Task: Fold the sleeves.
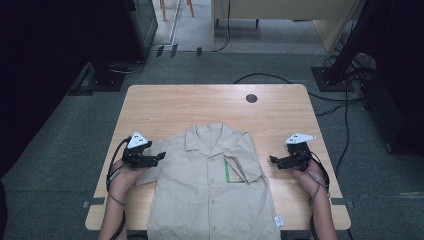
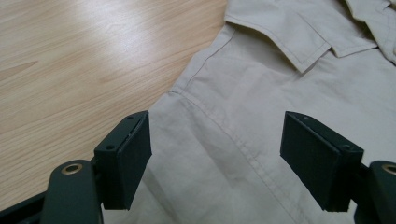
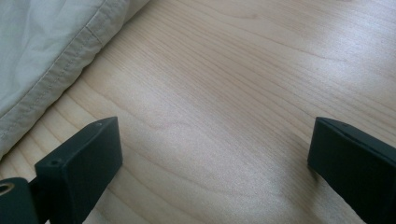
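Beige shirt lies flat, front up, collar away from me, in the middle of the table, its hem hanging over the near edge. My left gripper sits at the shirt's left sleeve, jaws wide open with nothing between the pads; in the left gripper view the jaws straddle the shoulder seam, fabric below them, collar point beyond. My right gripper is also wide open, over bare wood just beside the right sleeve, not touching it; the right gripper view has the sleeve's stitched hem off to one side of the jaws. Chest pocket is flipped partly open and shows a green edge. Small white tag at the hem corner on my right; print on it is too small to read. No other writing or brand visible. Dark round hole in the far table edge.
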Available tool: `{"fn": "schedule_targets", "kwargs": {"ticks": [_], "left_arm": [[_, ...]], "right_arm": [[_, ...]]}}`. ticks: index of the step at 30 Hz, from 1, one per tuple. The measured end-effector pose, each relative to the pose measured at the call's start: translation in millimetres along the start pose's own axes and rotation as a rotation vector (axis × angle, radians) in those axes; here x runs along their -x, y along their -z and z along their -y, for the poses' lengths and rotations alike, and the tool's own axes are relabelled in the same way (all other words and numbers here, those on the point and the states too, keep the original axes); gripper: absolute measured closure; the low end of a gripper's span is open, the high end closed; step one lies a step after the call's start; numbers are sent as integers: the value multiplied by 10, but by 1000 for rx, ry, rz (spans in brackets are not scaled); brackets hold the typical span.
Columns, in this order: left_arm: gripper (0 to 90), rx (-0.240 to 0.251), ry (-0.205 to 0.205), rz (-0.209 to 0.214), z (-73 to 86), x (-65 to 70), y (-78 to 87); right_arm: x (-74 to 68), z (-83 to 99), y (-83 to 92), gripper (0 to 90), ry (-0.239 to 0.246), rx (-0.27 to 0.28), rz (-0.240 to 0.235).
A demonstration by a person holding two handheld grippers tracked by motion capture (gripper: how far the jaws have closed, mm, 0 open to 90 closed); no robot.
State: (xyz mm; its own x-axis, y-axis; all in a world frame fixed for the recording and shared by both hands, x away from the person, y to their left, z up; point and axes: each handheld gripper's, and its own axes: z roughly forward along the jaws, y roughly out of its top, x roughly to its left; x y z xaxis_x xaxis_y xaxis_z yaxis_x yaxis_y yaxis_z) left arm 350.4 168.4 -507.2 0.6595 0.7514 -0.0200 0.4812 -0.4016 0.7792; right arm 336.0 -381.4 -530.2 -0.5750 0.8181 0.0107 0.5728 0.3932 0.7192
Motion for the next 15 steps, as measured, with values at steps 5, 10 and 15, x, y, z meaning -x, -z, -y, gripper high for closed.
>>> {"fn": "schedule_targets", "kwargs": {"ticks": [5, 10, 15], "left_arm": [[248, 0, 6, 0, 16, -31, 21], [248, 4, 10, 1, 38, -50, 35], [248, 1, 1, 4, 55, -62, 35]], "right_arm": [[0, 0, 0, 25, 0, 0, 0], [0, 0, 0, 25, 0, 0, 0], [0, 0, 0, 25, 0, 0, 0]]}}
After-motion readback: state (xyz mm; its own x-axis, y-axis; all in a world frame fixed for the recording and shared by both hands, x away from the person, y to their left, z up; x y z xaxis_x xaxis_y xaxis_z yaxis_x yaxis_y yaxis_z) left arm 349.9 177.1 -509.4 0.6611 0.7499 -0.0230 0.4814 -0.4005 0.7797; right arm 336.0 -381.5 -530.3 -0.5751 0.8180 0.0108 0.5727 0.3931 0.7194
